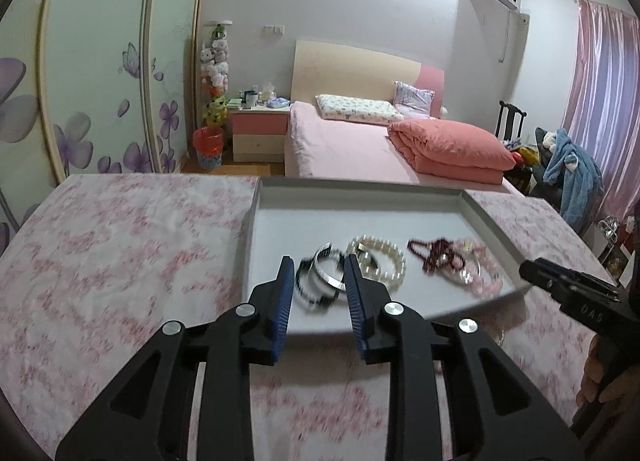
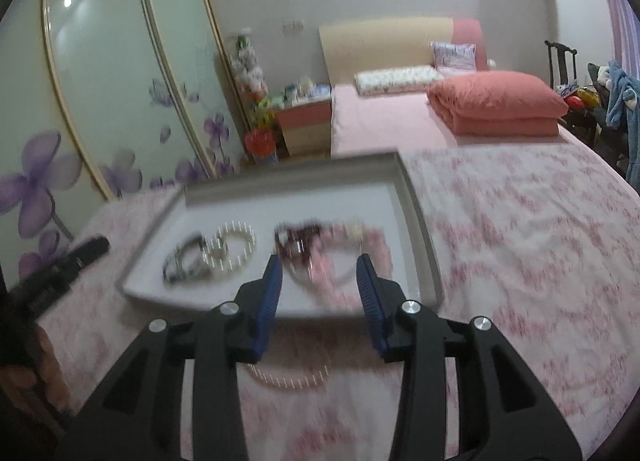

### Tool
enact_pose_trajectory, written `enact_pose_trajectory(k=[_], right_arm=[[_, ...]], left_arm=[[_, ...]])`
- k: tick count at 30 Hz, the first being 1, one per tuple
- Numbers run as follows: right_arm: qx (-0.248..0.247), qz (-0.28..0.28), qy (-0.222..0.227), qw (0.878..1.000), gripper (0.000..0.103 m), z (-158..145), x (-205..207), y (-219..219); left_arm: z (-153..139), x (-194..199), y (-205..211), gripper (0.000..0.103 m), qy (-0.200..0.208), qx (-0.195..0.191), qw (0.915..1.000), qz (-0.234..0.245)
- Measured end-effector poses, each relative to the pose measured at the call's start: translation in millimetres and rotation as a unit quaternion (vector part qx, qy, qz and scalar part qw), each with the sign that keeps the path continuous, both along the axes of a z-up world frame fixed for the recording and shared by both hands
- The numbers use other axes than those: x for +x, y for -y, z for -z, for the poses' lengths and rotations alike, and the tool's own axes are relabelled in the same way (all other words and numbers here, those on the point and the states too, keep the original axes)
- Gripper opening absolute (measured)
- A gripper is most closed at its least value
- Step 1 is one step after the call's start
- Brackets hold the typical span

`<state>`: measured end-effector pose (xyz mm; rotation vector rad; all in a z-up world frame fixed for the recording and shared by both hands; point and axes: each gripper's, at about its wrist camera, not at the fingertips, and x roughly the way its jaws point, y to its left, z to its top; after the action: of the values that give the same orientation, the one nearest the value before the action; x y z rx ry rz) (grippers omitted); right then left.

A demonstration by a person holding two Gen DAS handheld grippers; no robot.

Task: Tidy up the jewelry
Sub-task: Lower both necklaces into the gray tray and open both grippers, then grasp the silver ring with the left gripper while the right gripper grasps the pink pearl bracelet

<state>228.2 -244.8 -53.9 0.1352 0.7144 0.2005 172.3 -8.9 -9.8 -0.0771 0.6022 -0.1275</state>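
Just ahead of both grippers, a shallow white tray (image 1: 492, 221) sits on a table covered in a pink flowered cloth (image 1: 120, 261). The left gripper (image 1: 318, 269) has its blue-padded jaws parted with nothing clamped; seen past its fingertips, inside the tray, are a dark beaded bracelet (image 1: 308, 293) and a silver bangle (image 1: 330, 265) overlapping each other. Just to the right of its right fingertip lies a pearl bracelet (image 1: 390, 261), and further right a dark red bead string (image 1: 430, 255) tangled with a pink bead bracelet (image 1: 486, 281).

The right gripper (image 2: 320, 261) is likewise released, its jaws apart and empty, pointing down at the red and pink tangle, which is blurred in its view. Below its fingers, outside the tray on the cloth, lies a pearl necklace (image 2: 288, 379), also blurred. A hand (image 1: 604, 381) shows at the right edge of the left view, holding the right gripper's handle. Beyond the table stands a pink bed (image 1: 352, 149)
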Motion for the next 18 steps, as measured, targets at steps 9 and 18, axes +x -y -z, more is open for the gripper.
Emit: enact_pose_trajectory(k=[9, 18], right_arm=[[-0.051, -0.041, -0.056, 0.996, 0.028, 27, -6, -18], [-0.085, -0.032, -0.079, 0.993, 0.007, 38, -3, -22]], left_arm=[[9, -12, -7, 0.036, -0.022, -0.016, 0.9996, 0.006], [16, -18, 11, 0.038, -0.034, -0.011, 0.9988, 0.033]])
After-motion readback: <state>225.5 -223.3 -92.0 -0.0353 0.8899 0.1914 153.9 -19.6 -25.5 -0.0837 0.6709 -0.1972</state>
